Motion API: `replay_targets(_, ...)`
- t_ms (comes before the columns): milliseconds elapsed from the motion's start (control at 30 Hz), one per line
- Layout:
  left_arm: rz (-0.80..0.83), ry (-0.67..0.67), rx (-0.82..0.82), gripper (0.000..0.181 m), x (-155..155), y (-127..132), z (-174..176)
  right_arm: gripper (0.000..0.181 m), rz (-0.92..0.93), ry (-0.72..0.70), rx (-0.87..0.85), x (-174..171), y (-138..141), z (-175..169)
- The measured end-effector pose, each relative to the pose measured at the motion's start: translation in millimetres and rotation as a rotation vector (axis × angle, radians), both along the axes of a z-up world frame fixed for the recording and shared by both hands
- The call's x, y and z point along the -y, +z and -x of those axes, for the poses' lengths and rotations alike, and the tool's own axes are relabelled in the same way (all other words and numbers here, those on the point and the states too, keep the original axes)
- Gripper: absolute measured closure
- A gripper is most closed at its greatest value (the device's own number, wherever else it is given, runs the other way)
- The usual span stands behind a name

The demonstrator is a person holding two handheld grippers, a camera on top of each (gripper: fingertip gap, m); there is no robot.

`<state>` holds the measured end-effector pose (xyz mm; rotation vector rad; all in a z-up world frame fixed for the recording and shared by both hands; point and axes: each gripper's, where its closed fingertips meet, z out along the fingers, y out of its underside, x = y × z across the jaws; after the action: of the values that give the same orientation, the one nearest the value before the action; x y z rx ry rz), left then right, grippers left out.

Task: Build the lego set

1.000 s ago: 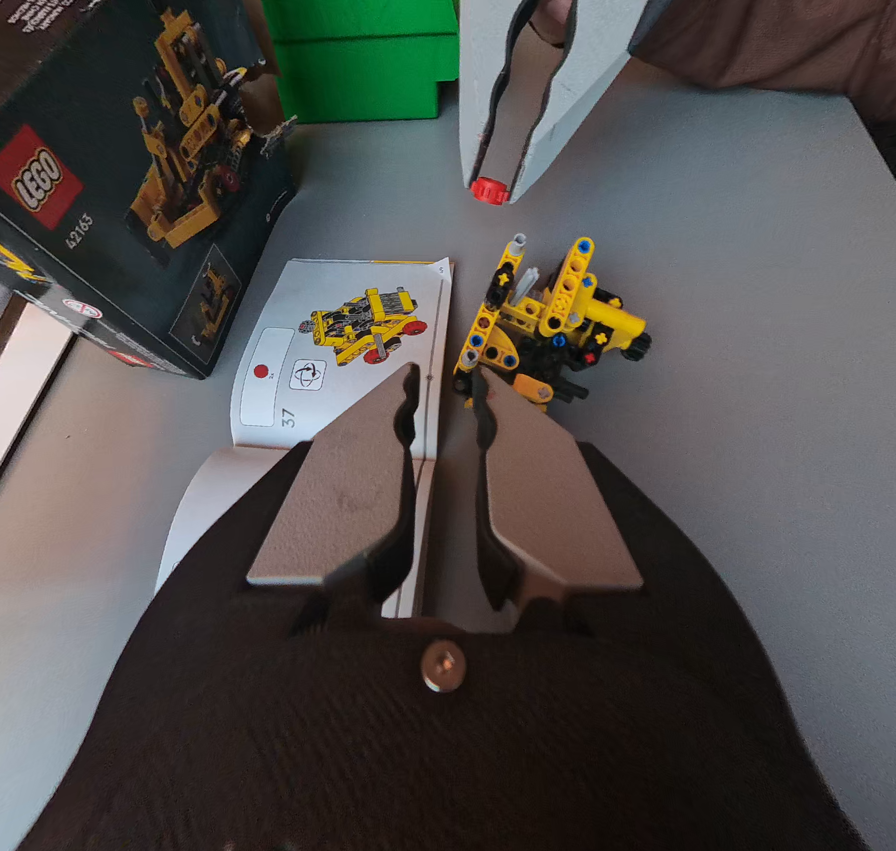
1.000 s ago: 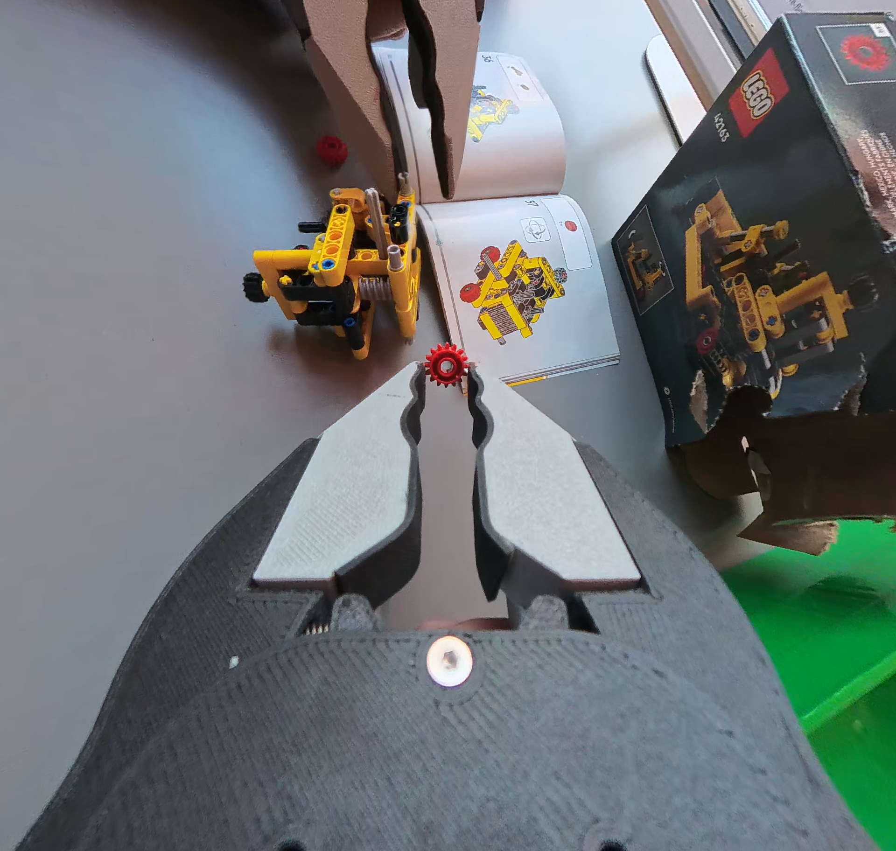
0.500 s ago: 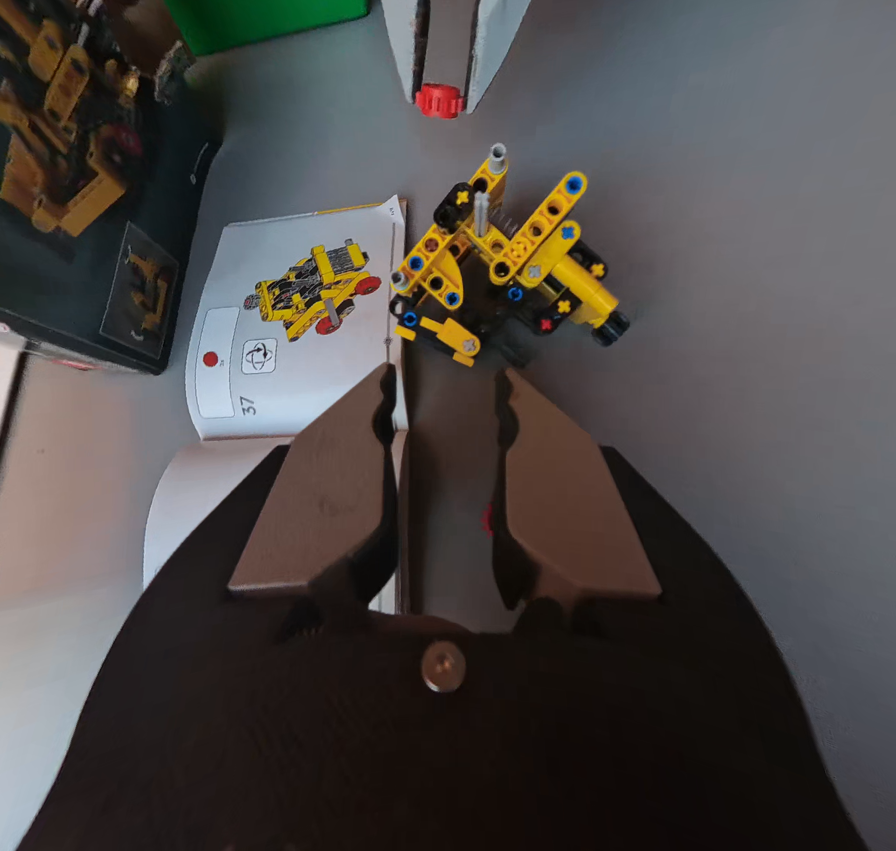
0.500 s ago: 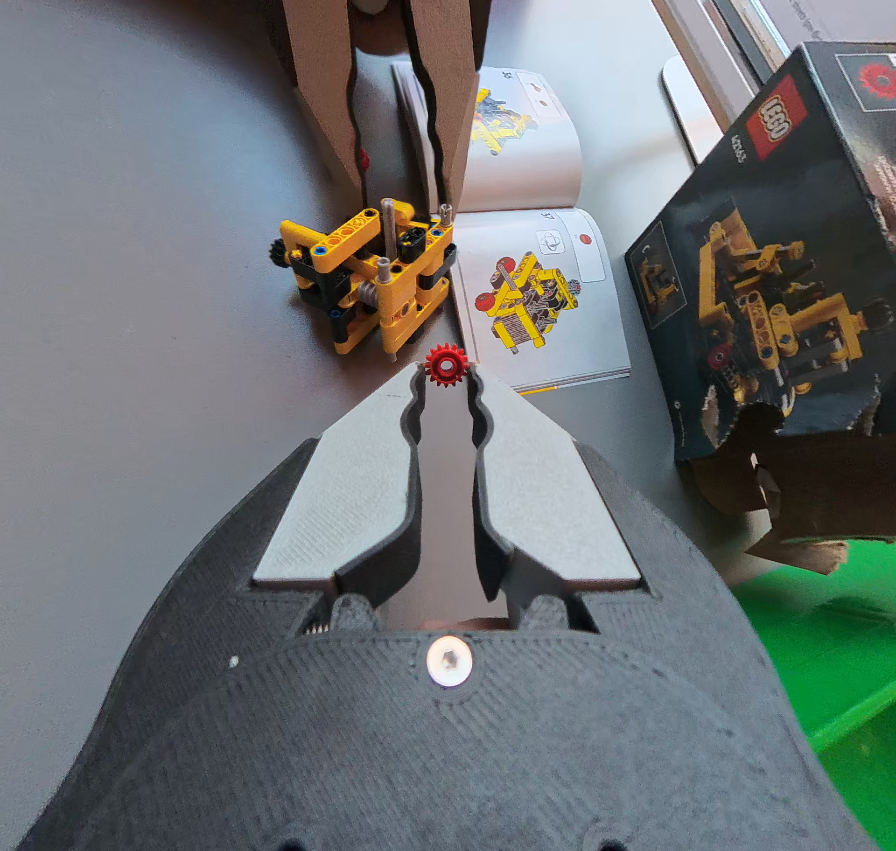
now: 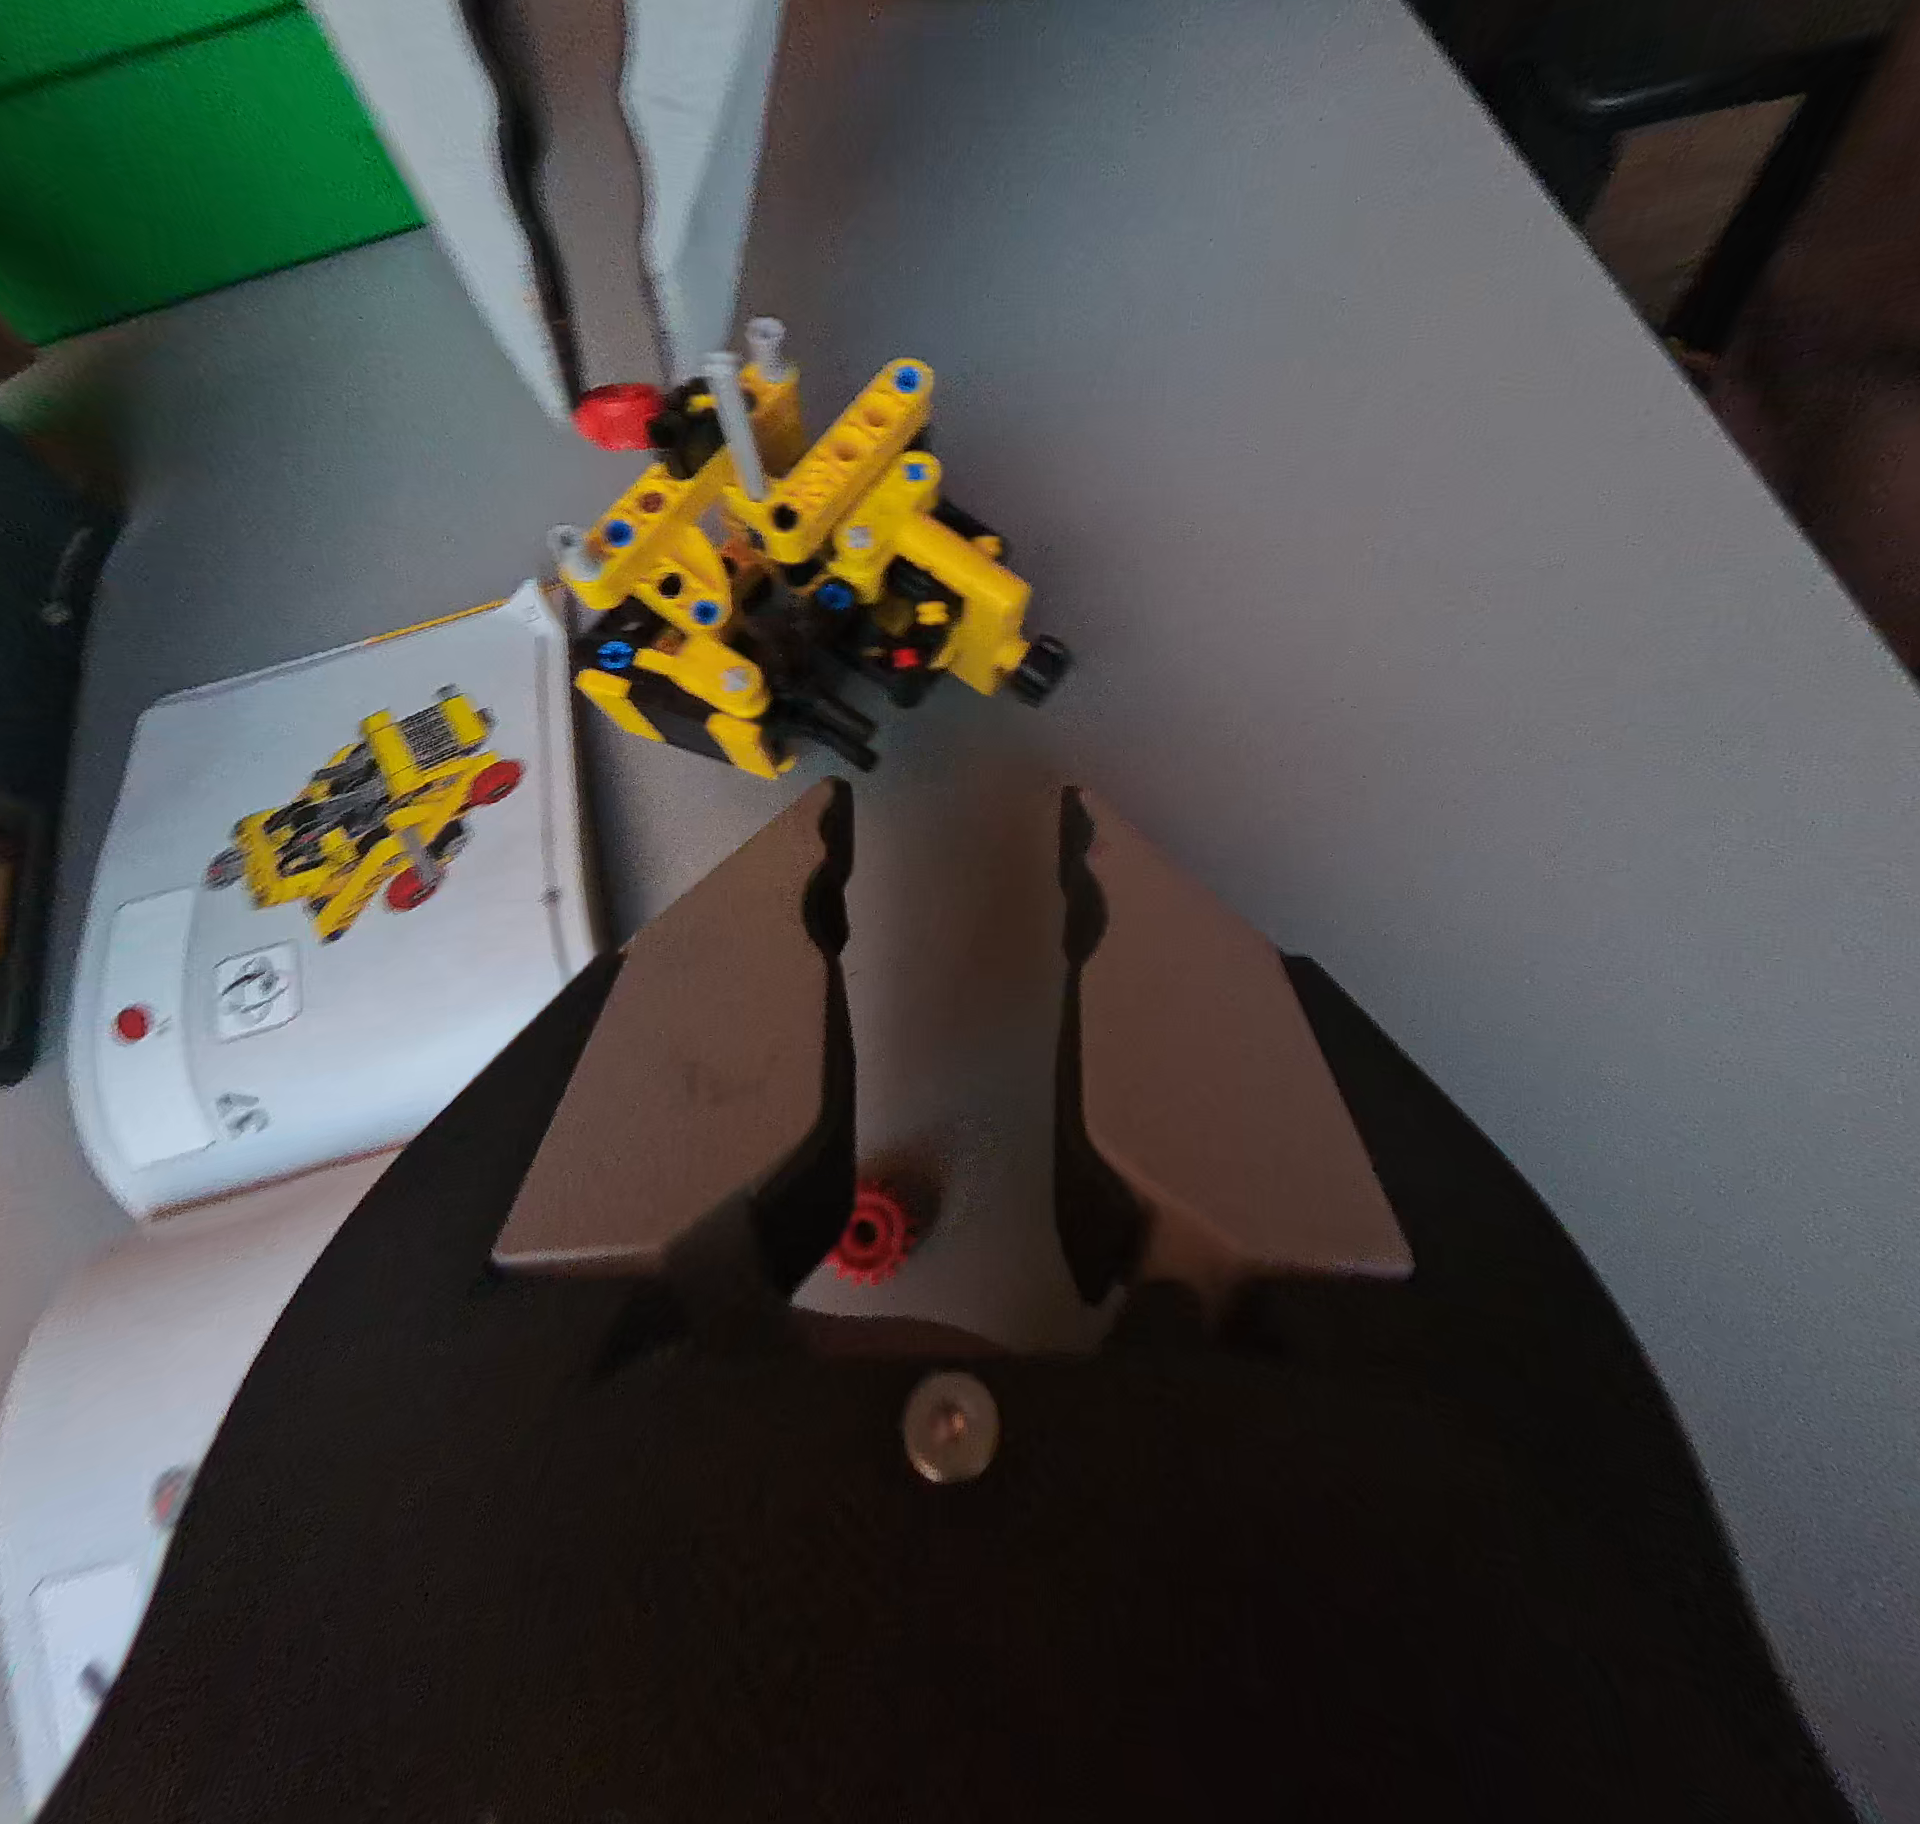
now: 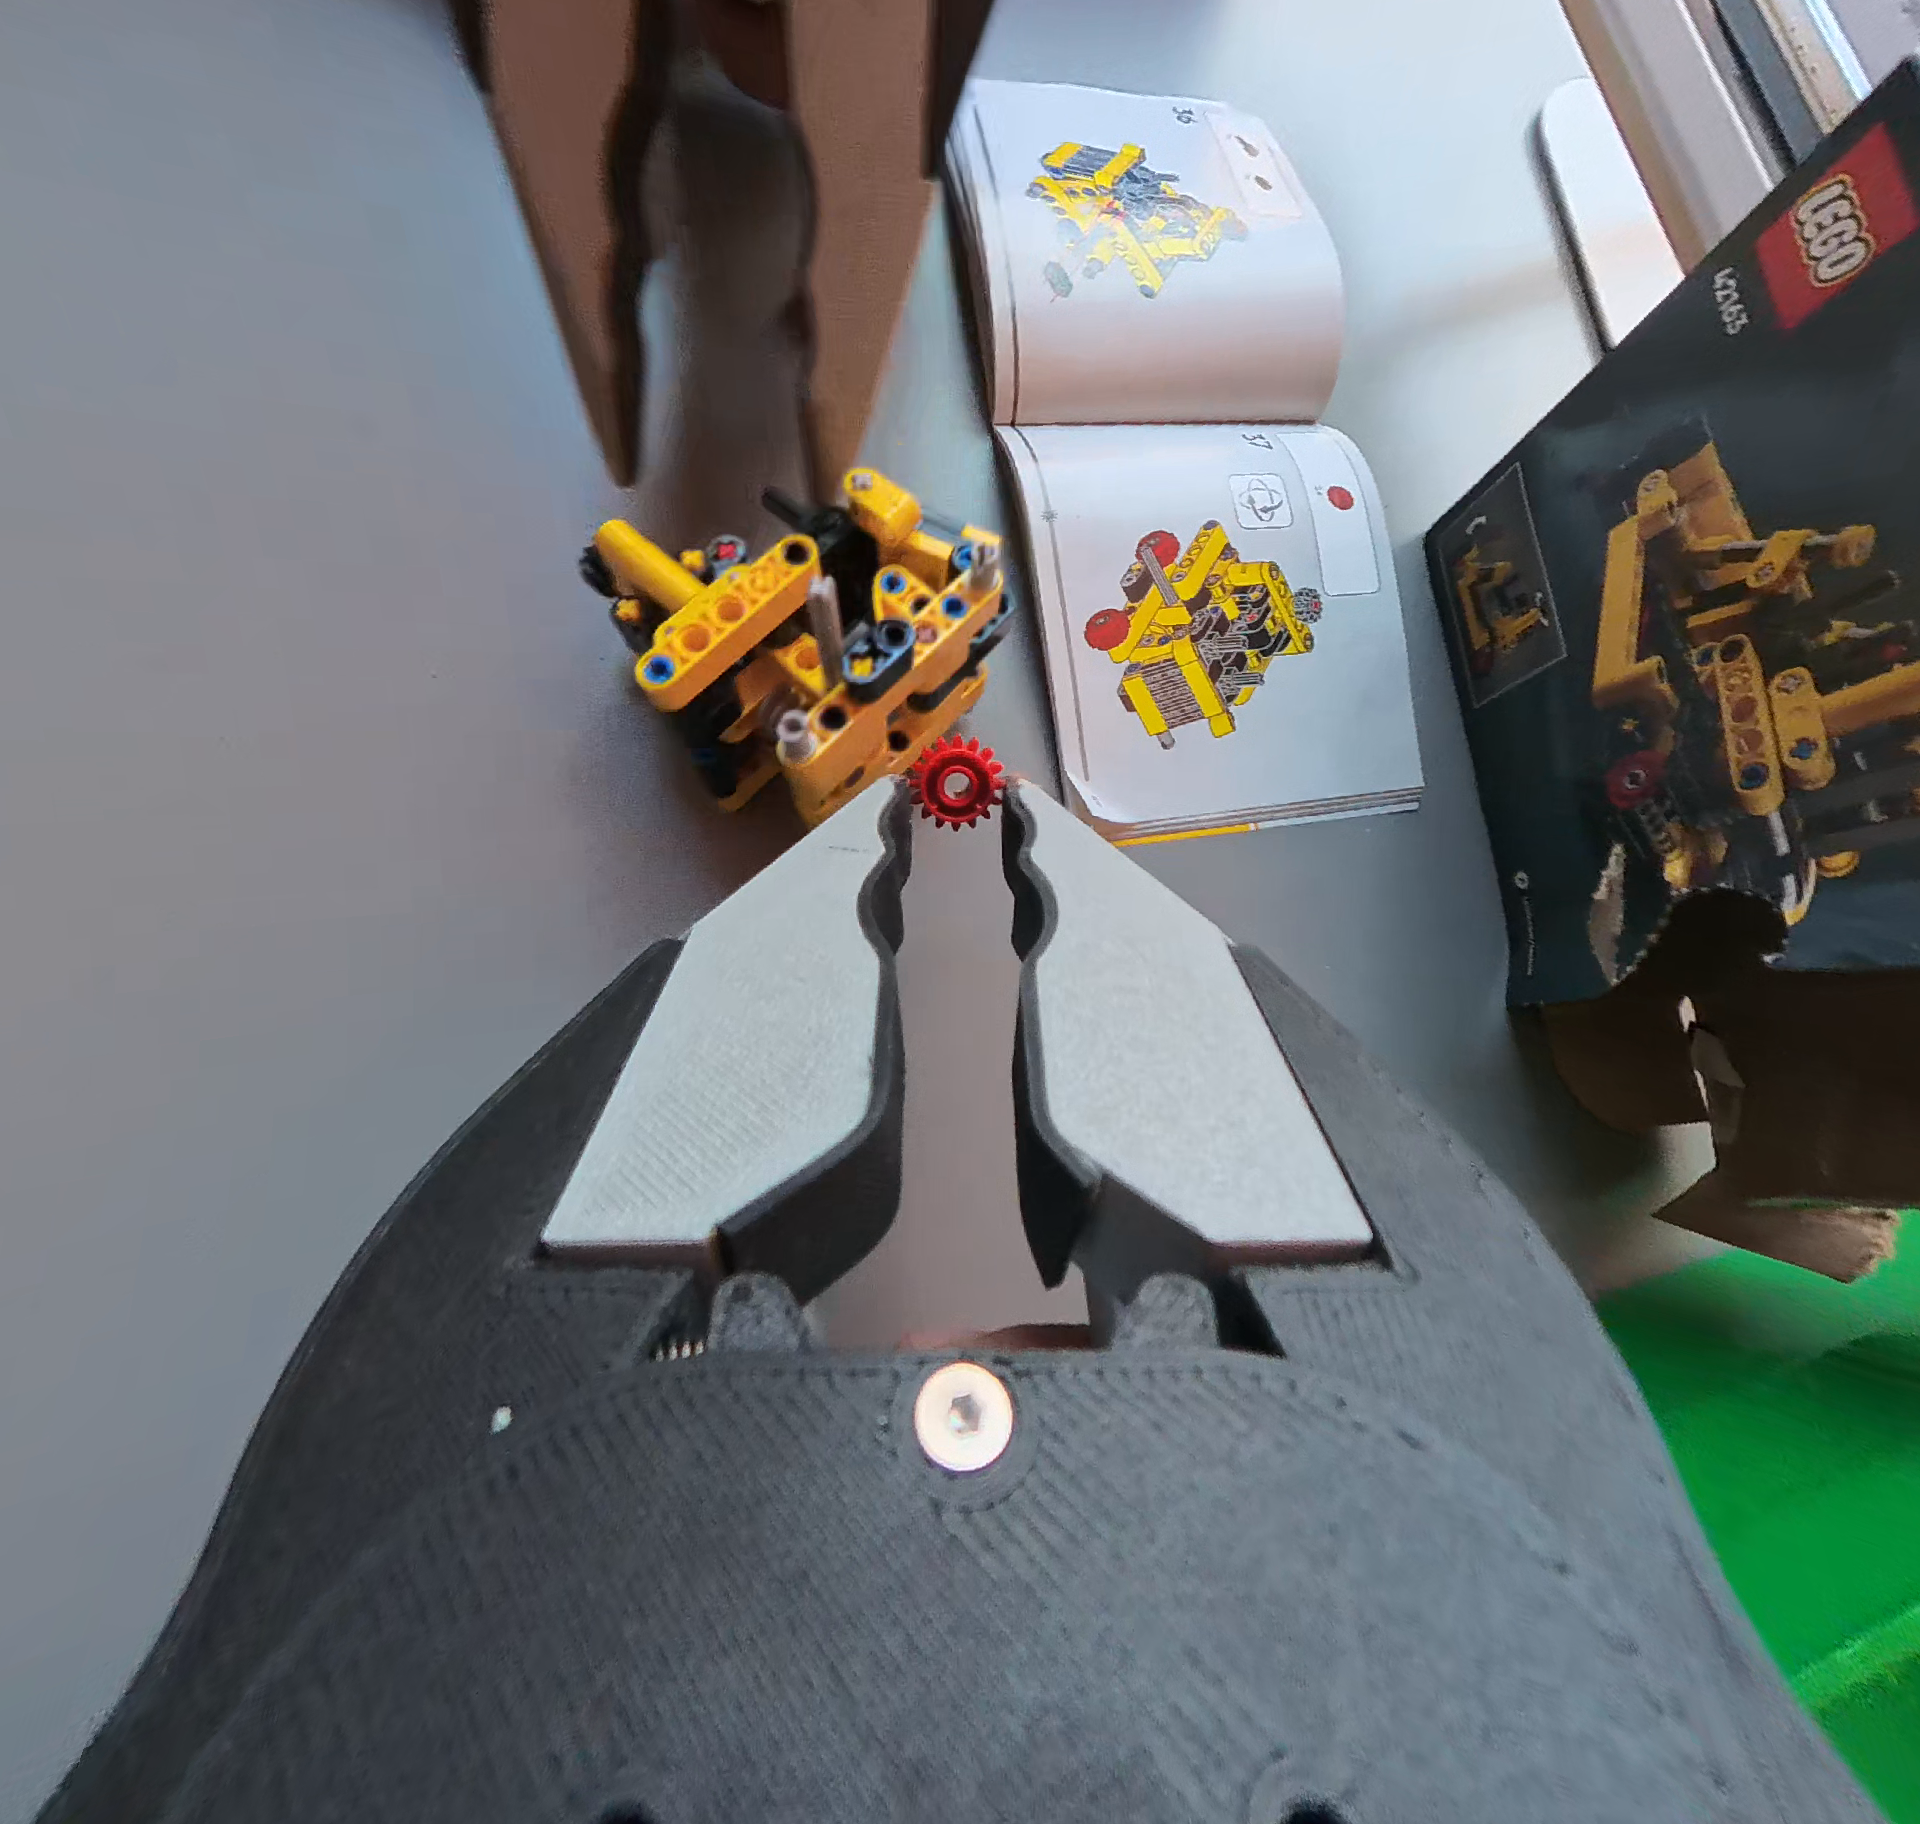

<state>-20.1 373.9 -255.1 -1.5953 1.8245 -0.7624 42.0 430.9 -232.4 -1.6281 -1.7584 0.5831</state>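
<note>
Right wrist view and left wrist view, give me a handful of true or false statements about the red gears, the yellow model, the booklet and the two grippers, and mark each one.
1. The right gripper is shut on a red gear. True.
2. The left gripper is clamped on the yellow model. False: its jaws are open, short of the model, holding nothing.
3. A second red gear lies on the table between the left gripper's fingers. True.
4. The booklet is closed. False: it lies open beside the model.
5. The held gear is already seated on the model. False: it is at the fingertips, close to the model's edge.
</note>
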Motion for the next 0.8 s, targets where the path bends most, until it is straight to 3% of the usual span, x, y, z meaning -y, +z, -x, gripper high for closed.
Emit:
replay_targets(33, 0.011, -0.041, -0.009, 0.144, 10, -1, -1, 0.167, 0.002, -0.005, -0.002, -1, 0, -1)
replay_targets(133, 0.012, -0.155, -0.037, 0.145, 34, -6, -1, 0.167, 0.007, -0.014, -0.006, -4, 1, -3)
replay_targets(200, -0.004, -0.164, -0.05, 0.145, 35, -9, 1, 0.167, 0.008, -0.019, -0.003, -5, 0, -4)
replay_targets(433, 0.014, 0.034, -0.021, 0.145, -10, 6, 11, 0.167, 0.008, 0.012, 0.024, 1, 0, -12)
replay_targets(500, -0.022, 0.132, -0.001, 0.153, -31, 12, 13, 0.167, 0.016, 0.063, 0.029, 11, 2, -15)
replay_targets(633, -0.031, 0.318, 0.071, 0.147, -67, 17, 12, 0.168, 0.076, 0.204, 0.023, 43, 6, -16)
replay_targets(800, -0.014, 0.278, 0.092, 0.139, -59, 12, -2, 0.168, 0.194, 0.356, 0.041, 80, 6, -13)
